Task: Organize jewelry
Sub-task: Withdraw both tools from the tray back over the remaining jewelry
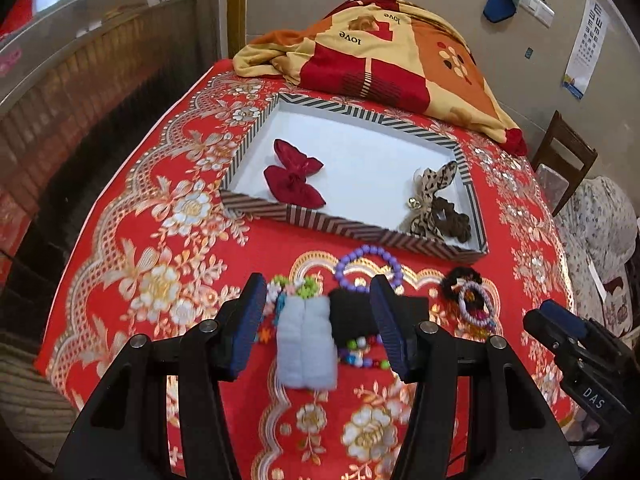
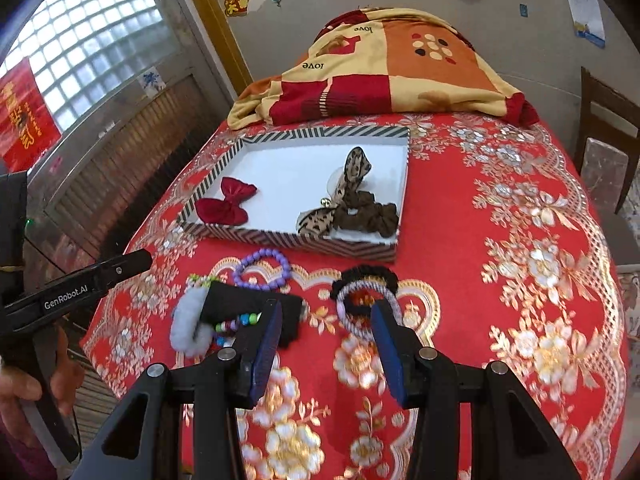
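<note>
A striped-rim tray (image 1: 256, 210) (image 2: 352, 249) on the red floral cloth holds a red bow (image 1: 294, 178) (image 2: 226, 202), a leopard-print bow (image 1: 432, 192) (image 2: 344, 188) and a brown scrunchie (image 1: 452, 220) (image 2: 368, 216). In front lie a purple bead bracelet (image 1: 368, 266) (image 2: 262, 268), a grey fluffy band (image 1: 306, 346) (image 2: 188, 328), a black cloth piece (image 1: 348, 312) (image 2: 244, 300), coloured beads (image 1: 362, 354) (image 2: 236, 322), and a black scrunchie with a lilac hair tie (image 1: 474, 300) (image 2: 366, 292). My left gripper (image 1: 318, 322) is open over the grey band. My right gripper (image 2: 326, 336) is open and empty beside the lilac tie.
A folded patchwork blanket (image 1: 384, 52) (image 2: 392, 68) lies behind the tray. A wooden chair (image 1: 564, 156) (image 2: 608, 128) stands at the right. The bed edge drops off at the left toward a radiator cover and window (image 2: 80, 60).
</note>
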`<state>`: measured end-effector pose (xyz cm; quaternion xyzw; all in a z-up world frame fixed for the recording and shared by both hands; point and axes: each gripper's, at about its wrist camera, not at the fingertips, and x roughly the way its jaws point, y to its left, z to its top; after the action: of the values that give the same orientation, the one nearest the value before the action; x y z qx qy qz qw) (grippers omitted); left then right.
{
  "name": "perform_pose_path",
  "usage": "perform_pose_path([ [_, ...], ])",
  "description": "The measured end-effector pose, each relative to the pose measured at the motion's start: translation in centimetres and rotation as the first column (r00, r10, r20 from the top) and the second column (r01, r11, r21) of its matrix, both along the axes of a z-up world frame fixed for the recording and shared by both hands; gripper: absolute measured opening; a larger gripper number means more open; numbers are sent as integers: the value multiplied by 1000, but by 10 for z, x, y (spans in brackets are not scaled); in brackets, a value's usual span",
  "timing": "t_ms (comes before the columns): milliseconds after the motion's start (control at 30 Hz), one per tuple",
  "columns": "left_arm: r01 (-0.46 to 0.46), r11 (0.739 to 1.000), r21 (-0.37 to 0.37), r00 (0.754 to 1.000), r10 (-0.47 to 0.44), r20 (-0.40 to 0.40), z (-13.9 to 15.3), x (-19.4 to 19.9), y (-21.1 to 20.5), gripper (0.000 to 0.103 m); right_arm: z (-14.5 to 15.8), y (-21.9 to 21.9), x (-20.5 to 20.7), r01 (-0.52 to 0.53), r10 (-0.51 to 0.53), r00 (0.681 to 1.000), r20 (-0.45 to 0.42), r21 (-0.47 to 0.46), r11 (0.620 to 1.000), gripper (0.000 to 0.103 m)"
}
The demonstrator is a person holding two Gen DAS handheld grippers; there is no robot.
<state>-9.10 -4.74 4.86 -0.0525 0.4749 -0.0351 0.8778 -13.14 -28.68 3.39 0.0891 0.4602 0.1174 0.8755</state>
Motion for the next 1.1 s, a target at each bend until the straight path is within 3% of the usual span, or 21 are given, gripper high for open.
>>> perform_pose_path([
  [400,-5,999,40,1000,5,17,0,-36,1,54,1,14,-30,-22,21,1000,-9,-15,1000,45],
  [500,-5,999,40,1000,4,15,0,-40,3,54,3,16,-33,-21,21,1000,-8,-17,1000,46],
  [633,-7,999,46,1000,7,16,1,-44,3,54,5,17,-37,-20,20,1000,-6,-17,1000,56],
  [1100,-23,998,59,1000,24,-3,-4,-47,10,54,3,23,-35,-45,44,999,-26,-28,999,56],
])
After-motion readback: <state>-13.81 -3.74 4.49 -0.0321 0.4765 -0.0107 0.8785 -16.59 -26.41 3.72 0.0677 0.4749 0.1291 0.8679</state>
